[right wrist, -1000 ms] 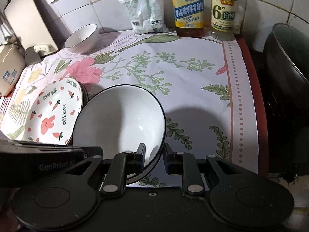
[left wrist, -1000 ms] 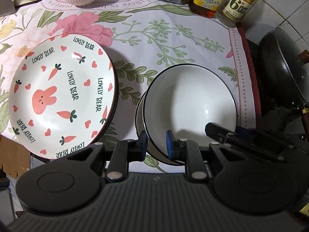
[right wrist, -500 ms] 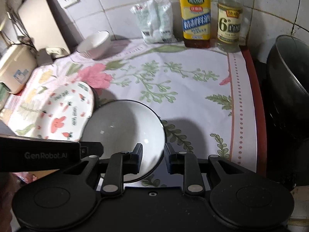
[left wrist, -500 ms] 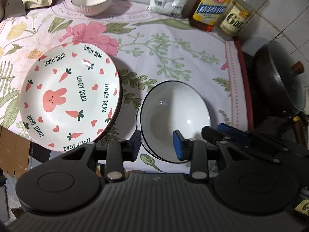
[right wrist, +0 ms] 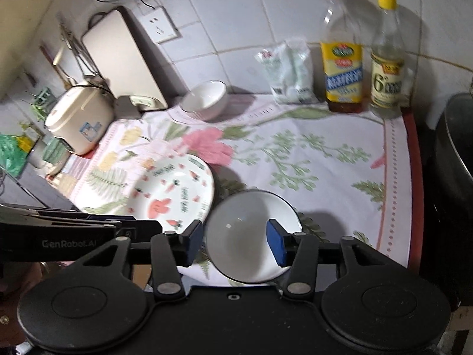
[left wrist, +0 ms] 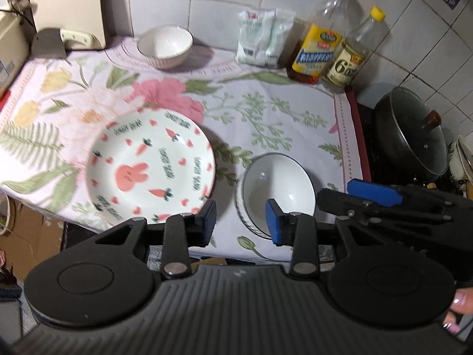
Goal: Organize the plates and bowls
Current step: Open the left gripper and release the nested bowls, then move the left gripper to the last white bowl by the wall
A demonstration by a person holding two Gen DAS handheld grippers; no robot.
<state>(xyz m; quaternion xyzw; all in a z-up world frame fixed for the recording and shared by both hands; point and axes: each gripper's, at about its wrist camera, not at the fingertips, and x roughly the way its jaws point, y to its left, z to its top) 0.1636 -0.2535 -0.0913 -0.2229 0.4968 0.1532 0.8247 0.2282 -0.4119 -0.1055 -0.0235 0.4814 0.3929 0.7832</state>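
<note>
The white bowl (right wrist: 251, 236) with dark rim sits near the cloth's front edge, at 3 o'clock of the rabbit plate (left wrist: 150, 168). Left gripper (left wrist: 240, 222) is released, empty; right gripper (right wrist: 235, 241) is opening, nothing between its jaws. Free cloth (right wrist: 325, 159) lies toward 1 o'clock.

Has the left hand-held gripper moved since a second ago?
Yes. The left hand-held gripper has lifted up and back from the black-rimmed bowl, whose rim it then straddled; the bowl looks smaller now.

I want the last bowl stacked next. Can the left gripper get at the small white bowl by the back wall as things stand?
Probably yes. The left gripper holds nothing, and the small white bowl stands alone on the cloth with open space around it. The carrot plate lies low between them, so passing above it should work.
</note>
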